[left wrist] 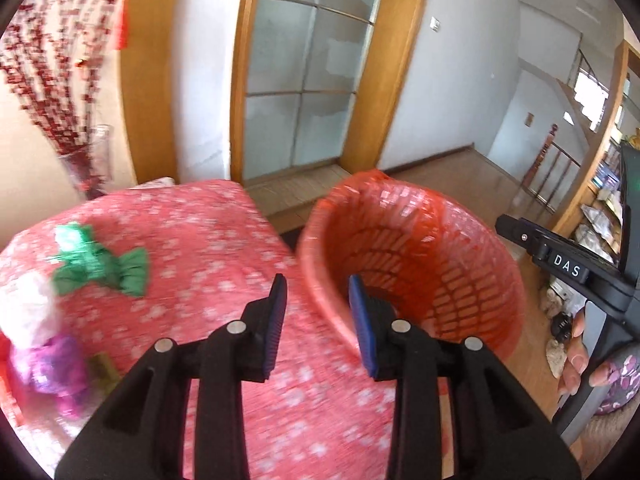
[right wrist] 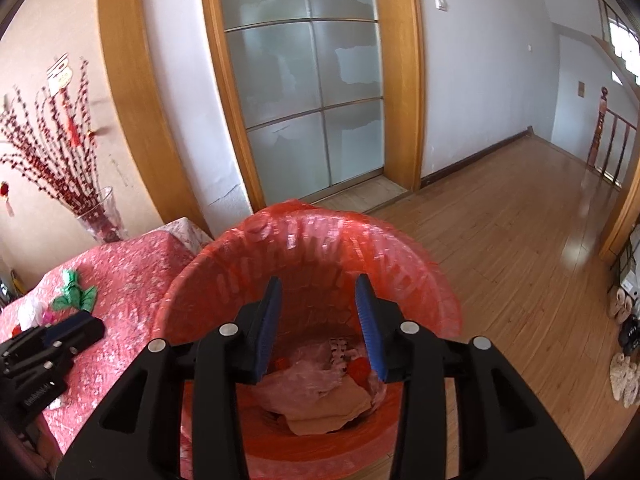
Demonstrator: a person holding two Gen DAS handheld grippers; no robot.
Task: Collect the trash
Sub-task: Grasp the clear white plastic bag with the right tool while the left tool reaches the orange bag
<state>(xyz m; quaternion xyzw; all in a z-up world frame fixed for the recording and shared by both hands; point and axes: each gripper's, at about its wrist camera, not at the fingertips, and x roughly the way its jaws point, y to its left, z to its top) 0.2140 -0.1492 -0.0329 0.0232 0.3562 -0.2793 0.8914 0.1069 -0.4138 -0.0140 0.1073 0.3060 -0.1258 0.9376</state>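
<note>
A red mesh bin (left wrist: 472, 264) lined with a red bag stands on the floor beside the table. My left gripper (left wrist: 318, 316) hangs open over the table's right edge, next to the bin's rim, with nothing between its fingers. On the table's left lie a green crumpled wrapper (left wrist: 100, 264), a white crumpled paper (left wrist: 30, 312) and a purple foil wad (left wrist: 56, 372). My right gripper (right wrist: 320, 320) is open above the bin (right wrist: 420, 276), empty. Crumpled tan paper and plastic trash (right wrist: 320, 396) lie at the bin's bottom. The left gripper's body (right wrist: 52, 344) shows at the left, over the table.
The table carries a pink flowered cloth (left wrist: 224, 240). A glass vase of red branches (left wrist: 88, 164) stands at its far left corner. Behind are a frosted glass door (right wrist: 312, 100), wooden floor (right wrist: 500, 248), a stair railing (right wrist: 612, 140), and slippers (right wrist: 624, 376) at the right.
</note>
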